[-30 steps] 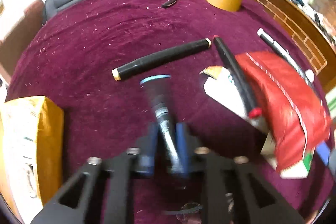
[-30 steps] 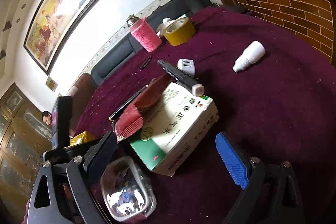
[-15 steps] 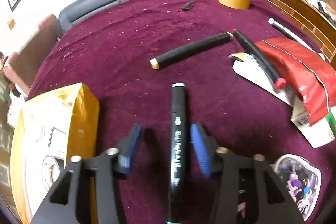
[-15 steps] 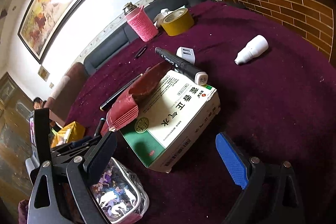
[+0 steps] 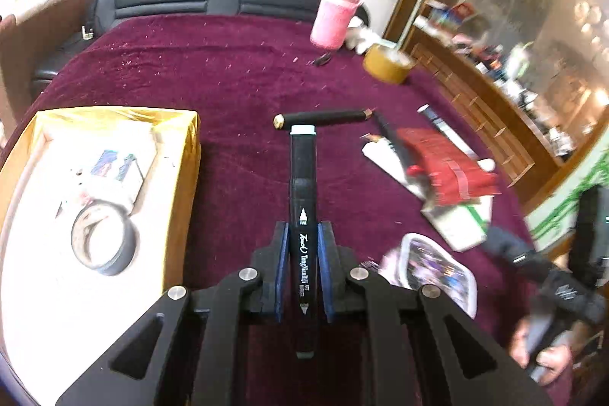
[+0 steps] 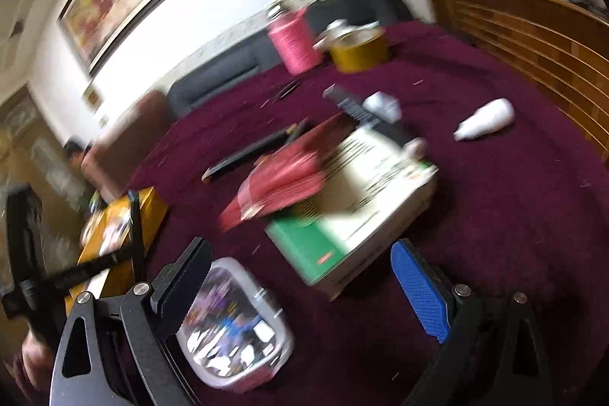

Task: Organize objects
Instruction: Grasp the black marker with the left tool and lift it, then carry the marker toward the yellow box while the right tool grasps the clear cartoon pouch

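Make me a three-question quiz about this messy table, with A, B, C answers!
1. Where is the roll of black tape?
A. in the gold box
B. on the red packet
C. beside the pink cup
2. What colour is the tablecloth?
A. green
B. dark purple-red
C. white
3. What are the left tongs doing?
A. standing open, empty
B. gripping a bottle
C. gripping a black marker

Answers: 1 A, the roll lies inside the box; 2 B, the cloth is dark purple-red all over; 3 C, both pads press the marker's sides.
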`<state>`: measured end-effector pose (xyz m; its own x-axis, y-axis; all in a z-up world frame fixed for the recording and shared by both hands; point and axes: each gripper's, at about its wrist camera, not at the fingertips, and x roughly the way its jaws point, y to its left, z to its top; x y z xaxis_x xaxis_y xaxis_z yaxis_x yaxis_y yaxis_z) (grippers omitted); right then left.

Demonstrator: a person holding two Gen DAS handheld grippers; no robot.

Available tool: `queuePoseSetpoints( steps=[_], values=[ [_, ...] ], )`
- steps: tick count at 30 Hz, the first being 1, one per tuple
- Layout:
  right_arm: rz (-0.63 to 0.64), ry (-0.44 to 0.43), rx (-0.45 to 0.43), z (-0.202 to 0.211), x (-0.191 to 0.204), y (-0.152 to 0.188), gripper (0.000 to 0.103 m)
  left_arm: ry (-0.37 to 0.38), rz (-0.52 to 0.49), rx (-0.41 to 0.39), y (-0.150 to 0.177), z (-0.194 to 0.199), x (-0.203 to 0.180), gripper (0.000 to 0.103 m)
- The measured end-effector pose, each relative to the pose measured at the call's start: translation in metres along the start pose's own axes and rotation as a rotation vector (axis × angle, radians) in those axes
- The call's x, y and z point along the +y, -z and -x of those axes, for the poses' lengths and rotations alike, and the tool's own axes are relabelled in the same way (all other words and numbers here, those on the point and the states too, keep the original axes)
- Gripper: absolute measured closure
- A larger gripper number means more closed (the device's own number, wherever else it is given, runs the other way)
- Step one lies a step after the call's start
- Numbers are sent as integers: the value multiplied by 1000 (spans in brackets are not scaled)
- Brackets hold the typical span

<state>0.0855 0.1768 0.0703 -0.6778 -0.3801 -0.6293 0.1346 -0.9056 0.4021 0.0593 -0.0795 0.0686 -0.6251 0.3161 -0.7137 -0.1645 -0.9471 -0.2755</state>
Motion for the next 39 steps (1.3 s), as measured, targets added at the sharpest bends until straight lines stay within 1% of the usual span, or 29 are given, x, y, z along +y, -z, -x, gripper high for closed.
queuePoseSetpoints(
  steps=[3, 5, 9, 11, 13, 15, 18, 19, 20, 22, 24, 25, 26, 27, 28, 29, 30, 32, 33, 34, 35, 37, 38, 39],
  values=[
    [83, -25, 62, -5, 17, 2, 5, 49, 8, -37, 5, 24, 7, 89],
    [154, -10, 96, -11, 30, 2, 5, 94, 23, -77, 10, 44, 16, 89],
    [265, -12, 187, -32, 47, 2, 5, 145, 67, -129, 16, 69, 36, 89],
    [328, 2, 239, -44, 58, 5, 5, 150, 84, -151, 19, 80, 45, 89],
    [366, 17, 268, -53, 64, 11, 5, 143, 97, -164, 21, 88, 53, 89],
    [403, 42, 277, -60, 72, 16, 5, 146, 107, -173, 23, 94, 59, 89],
    [439, 86, 261, -67, 81, 21, 5, 135, 114, -184, 26, 100, 66, 89],
    [435, 104, 263, -69, 82, 20, 11, 132, 117, -186, 26, 102, 70, 89],
    [431, 119, 266, -70, 84, 20, 14, 129, 121, -189, 28, 105, 71, 89],
    [410, 116, 258, -66, 85, 17, 17, 124, 133, -194, 29, 110, 78, 89],
    [379, 95, 255, -61, 85, 14, 21, 111, 140, -210, 30, 119, 88, 89],
    [355, 70, 249, -56, 86, 12, 30, 105, 145, -219, 32, 124, 94, 89],
    [337, 47, 247, -51, 87, 10, 67, 99, 151, -228, 32, 129, 100, 89],
    [324, 34, 235, -46, 91, 5, 67, 92, 157, -237, 32, 133, 104, 89],
    [306, 13, 227, -40, 95, 0, 76, 83, 163, -245, 32, 137, 109, 89],
    [297, -4, 224, -37, 98, -3, 80, 72, 171, -251, 32, 140, 114, 89],
    [303, -1, 222, -36, 101, -5, 80, 59, 186, -255, 33, 143, 121, 89],
    [344, 40, 219, -37, 108, -4, 80, 50, 208, -255, 35, 145, 130, 89],
    [350, 43, 220, -37, 107, -4, 80, 48, 215, -255, 37, 146, 133, 89],
    [356, 45, 235, -38, 107, -2, 71, 45, 216, -255, 40, 147, 135, 89],
    [369, 59, 251, -38, 106, -1, 46, 42, 213, -255, 41, 148, 136, 89],
    [408, 91, 238, -36, 105, 5, 10, 37, 208, -256, 43, 150, 137, 89],
    [438, 113, 224, -33, 106, 8, 5, 37, 209, -256, 44, 150, 139, 89],
    [461, 130, 222, -32, 105, 10, 5, 38, 213, -257, 45, 150, 140, 89]
  ],
)
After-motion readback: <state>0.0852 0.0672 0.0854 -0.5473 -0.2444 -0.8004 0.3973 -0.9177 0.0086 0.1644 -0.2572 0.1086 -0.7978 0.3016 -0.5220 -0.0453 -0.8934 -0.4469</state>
